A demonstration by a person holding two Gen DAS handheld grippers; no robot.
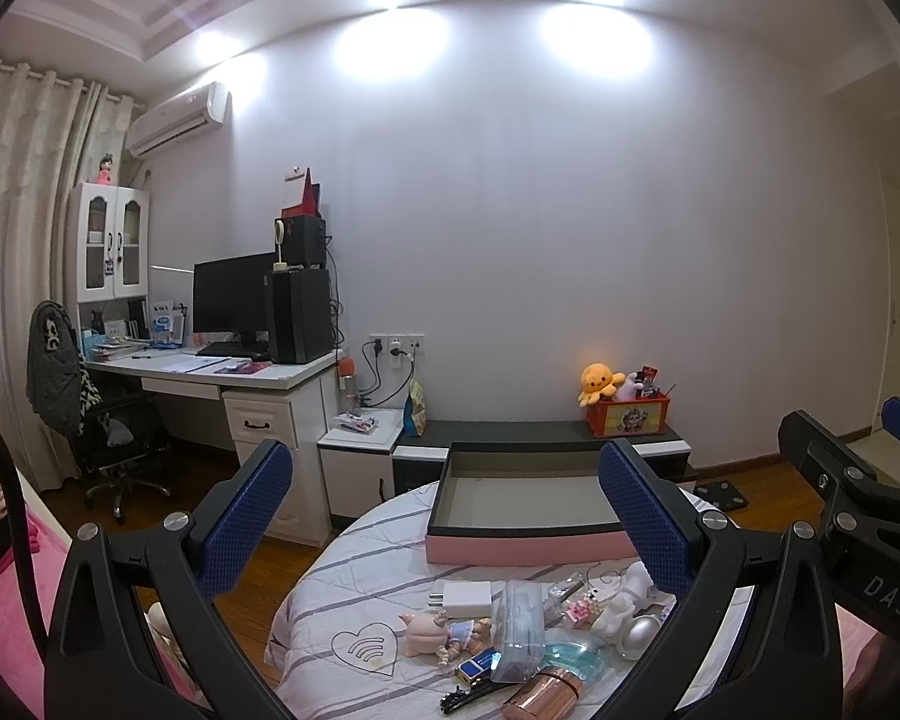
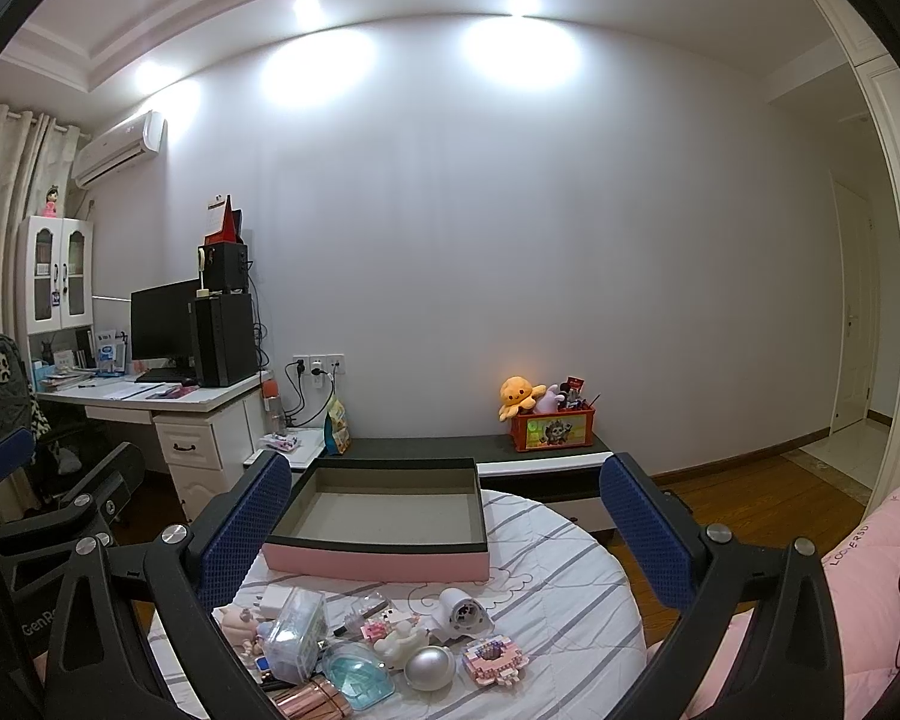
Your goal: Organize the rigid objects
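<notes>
A pink box with a dark rim stands open and empty at the back of a round striped table; it also shows in the right wrist view. Small things lie in front of it: a white charger, a pig doll, a clear plastic case, a silver dome, a pink block toy, a copper cylinder. My left gripper is open above them. My right gripper is open too, holding nothing.
A low dark bench with an orange toy crate stands behind the table. A desk with a monitor and an office chair are at left. A pink bed is at right.
</notes>
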